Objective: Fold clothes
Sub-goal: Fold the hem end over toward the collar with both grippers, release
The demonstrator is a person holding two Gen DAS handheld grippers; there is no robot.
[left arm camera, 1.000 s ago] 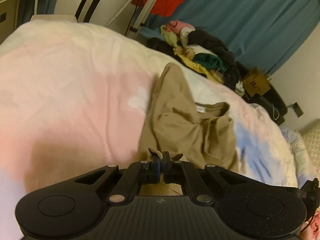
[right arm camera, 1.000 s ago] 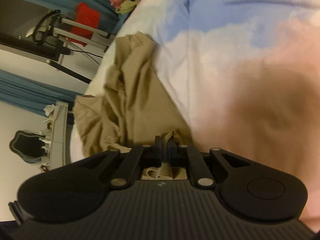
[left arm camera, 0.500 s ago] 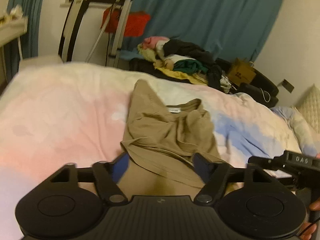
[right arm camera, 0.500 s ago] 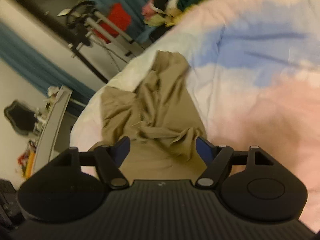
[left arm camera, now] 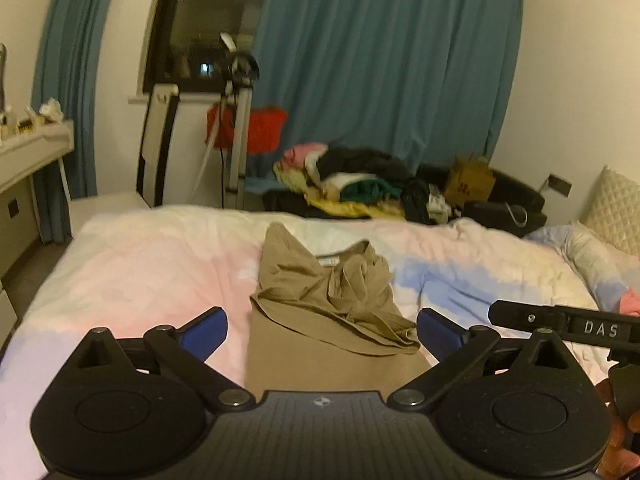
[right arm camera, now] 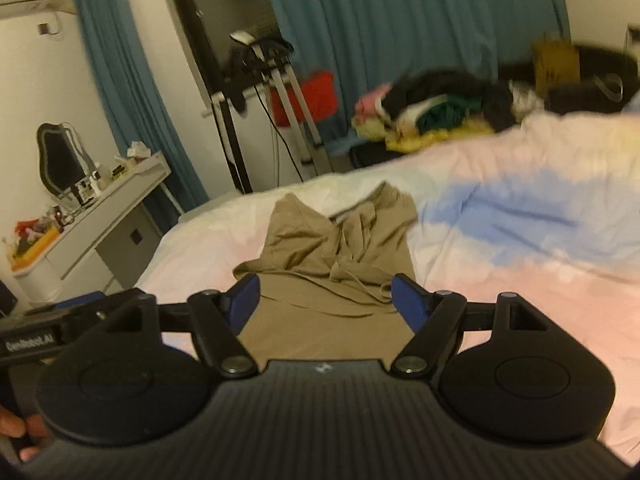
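My left gripper (left arm camera: 322, 330) is opening wide and my right gripper (right arm camera: 325, 300) stands spread, both empty above the bed (left arm camera: 140, 264), so the tan shirt (left arm camera: 320, 292) lies free, half folded, its top bunched.

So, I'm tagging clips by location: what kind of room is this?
Most likely a home bedroom: a bed with a pastel duvet, a dressing table with a mirror, and a pile of clothes before blue curtains.
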